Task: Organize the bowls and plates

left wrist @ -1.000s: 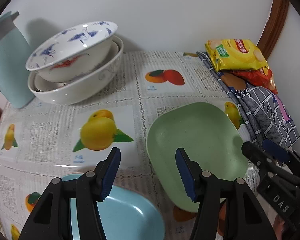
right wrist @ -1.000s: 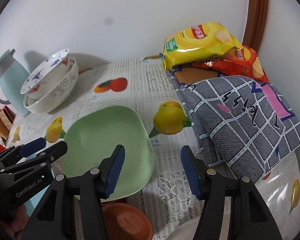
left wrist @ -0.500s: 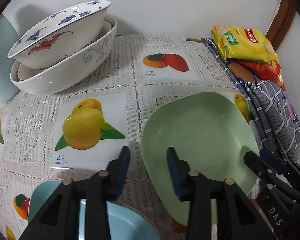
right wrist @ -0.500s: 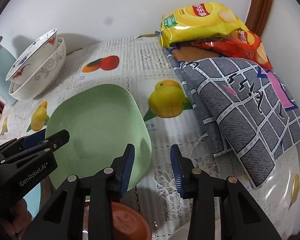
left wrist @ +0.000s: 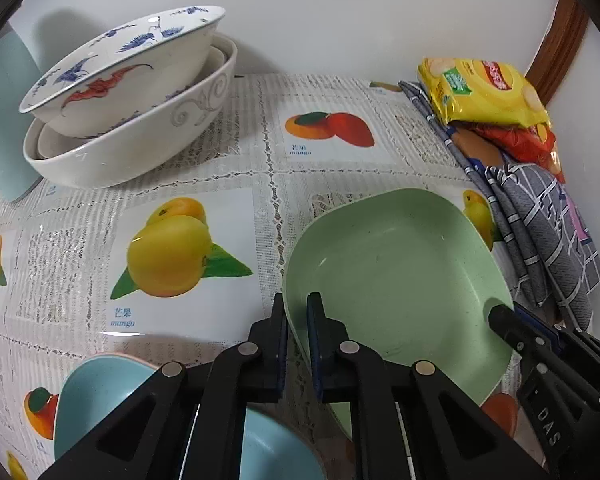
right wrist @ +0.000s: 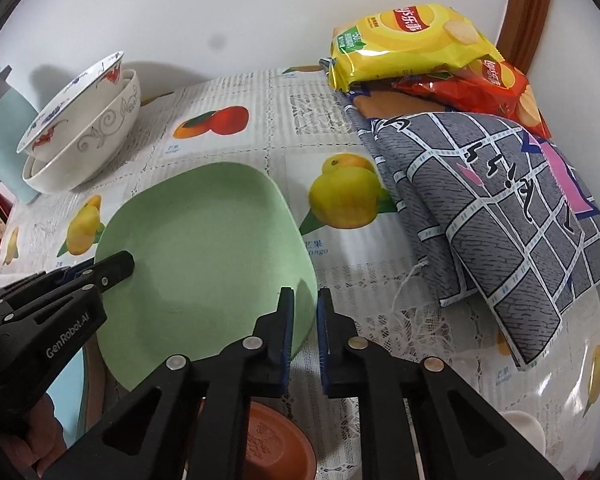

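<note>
Both of our grippers, left gripper [left wrist: 296, 316] and right gripper [right wrist: 305, 312], have just closed to pinch opposite rims of the green plate [left wrist: 396, 276] on the tablecloth [left wrist: 236, 168], so next we lift it level and together.

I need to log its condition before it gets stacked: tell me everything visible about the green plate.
The green plate is pale, matte and faintly speckled, a rounded square with a raised rim, empty and apparently undamaged. It sits over the fruit-print tablecloth. The left gripper pinches one rim edge, the right gripper the opposite.
</note>
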{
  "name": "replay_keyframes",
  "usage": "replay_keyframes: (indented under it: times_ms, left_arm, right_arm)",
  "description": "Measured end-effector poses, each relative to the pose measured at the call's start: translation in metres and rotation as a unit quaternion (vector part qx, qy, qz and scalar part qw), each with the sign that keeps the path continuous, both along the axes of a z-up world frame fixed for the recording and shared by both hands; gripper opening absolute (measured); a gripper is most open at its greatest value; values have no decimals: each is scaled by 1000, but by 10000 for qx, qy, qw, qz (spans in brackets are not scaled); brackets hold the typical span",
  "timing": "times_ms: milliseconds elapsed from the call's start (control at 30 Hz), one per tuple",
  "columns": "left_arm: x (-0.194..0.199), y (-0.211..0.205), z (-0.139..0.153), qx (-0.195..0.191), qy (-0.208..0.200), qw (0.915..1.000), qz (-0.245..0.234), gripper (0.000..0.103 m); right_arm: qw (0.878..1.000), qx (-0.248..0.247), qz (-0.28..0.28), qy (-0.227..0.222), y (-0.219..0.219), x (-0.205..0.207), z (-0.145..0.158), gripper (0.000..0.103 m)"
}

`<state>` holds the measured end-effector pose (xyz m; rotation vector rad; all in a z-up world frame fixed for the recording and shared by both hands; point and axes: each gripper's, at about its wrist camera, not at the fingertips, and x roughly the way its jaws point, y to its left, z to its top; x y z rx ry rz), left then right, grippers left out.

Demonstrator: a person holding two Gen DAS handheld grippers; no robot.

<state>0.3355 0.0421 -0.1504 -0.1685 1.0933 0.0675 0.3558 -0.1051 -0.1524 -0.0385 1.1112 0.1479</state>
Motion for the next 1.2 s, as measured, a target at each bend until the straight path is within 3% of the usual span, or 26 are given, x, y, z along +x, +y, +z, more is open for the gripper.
replay_keyframes:
  times_ms: [267, 367, 500, 600, 733, 800, 1200]
  left_arm:
    - [-7, 5, 18, -10, -154, 9999, -31, 8]
    - [-8, 11, 19, -10, -131, 9999, 39, 8]
    - [-8, 17, 13, -40, -9, 9999, 115, 8]
    - [-7, 14, 10, 38, 51, 10000, 34, 8]
    - [-5, 8, 3, 107, 159, 9997, -117, 11]
    - [-6, 7, 3, 145, 26, 9999, -75, 11]
    - [-19, 9, 38, -133, -427, 9990, -71, 10]
  right_arm:
    - [9996, 176, -21, -207, -6, -6, 15, 5]
    - [9998, 155, -90, -81, -7, -8, 13, 9]
    - [9998, 148, -101, 45, 1, -9, 11, 22]
    - [9998, 116, -50, 167, 10, -7, 4, 23]
    - [9988, 228, -236, 352, 11, -3, -6, 18]
    - [9991, 176, -330, 216, 11, -4, -5, 11]
    - [9983, 291, -350, -373, -1, -20, 28, 8]
